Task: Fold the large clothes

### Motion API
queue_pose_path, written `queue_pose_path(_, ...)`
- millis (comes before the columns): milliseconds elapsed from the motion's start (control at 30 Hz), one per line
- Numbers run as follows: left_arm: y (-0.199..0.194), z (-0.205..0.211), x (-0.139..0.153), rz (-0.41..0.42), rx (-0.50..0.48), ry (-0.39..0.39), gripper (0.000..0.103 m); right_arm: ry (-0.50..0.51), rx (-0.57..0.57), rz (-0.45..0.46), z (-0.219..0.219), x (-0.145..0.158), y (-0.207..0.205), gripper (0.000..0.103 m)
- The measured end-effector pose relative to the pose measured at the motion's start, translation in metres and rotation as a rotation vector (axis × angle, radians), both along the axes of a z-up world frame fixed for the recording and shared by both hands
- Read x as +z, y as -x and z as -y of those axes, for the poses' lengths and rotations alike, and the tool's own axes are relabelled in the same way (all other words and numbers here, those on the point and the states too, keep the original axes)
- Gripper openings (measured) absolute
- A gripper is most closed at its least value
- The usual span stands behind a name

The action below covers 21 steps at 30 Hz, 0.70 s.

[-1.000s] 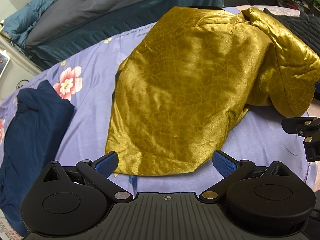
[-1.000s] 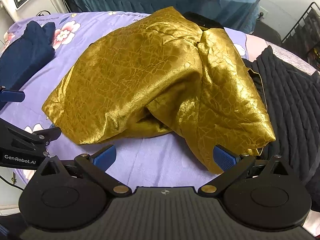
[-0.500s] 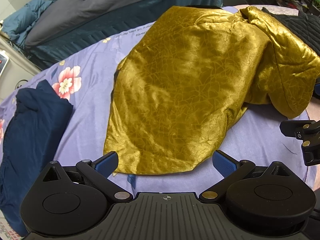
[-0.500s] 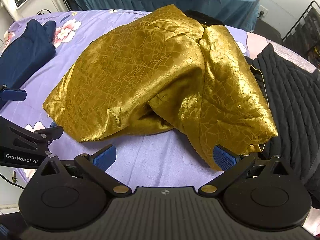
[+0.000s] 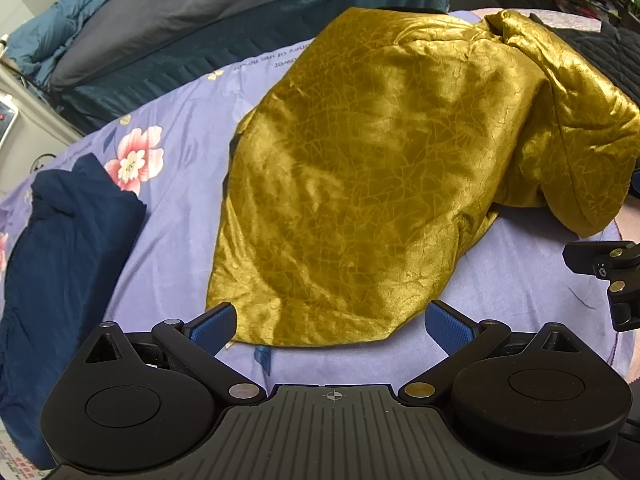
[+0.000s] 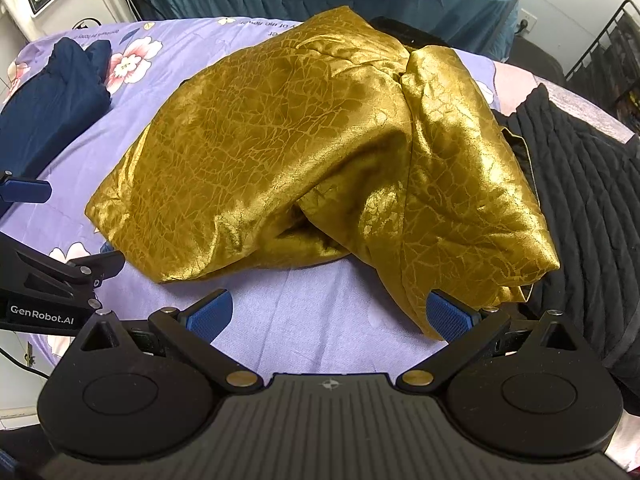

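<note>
While both tongs [image 5: 332, 326] [image 6: 332, 316] gape empty, the shiny gold garment [image 5: 380, 184] lies rumpled on the floral sheet [image 5: 180, 184].

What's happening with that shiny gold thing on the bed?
A person is getting ready to fold a big gold garment that lies crumpled on a purple flowered sheet. They hold a grabbing tool in each hand. The left tool and the right tool are both open and sit right at the garment's near edge, holding nothing yet. A dark blue garment lies off to the left and a black quilted one to the right.
</note>
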<state>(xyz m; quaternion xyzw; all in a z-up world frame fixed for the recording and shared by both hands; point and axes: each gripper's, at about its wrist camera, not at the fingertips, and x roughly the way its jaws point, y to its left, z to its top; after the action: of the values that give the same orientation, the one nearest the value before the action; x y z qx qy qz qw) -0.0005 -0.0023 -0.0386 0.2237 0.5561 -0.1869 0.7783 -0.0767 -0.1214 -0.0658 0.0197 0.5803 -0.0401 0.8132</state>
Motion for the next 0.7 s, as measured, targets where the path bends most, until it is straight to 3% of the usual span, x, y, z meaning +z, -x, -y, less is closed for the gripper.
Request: queue_pose_path(700,-0.0023,-0.0057,-0.0108,-0.022,0.017,-0.003,0.103,-0.01,-0.005,-0.009,0.0036,-0.0028,-0.0058,0.102)
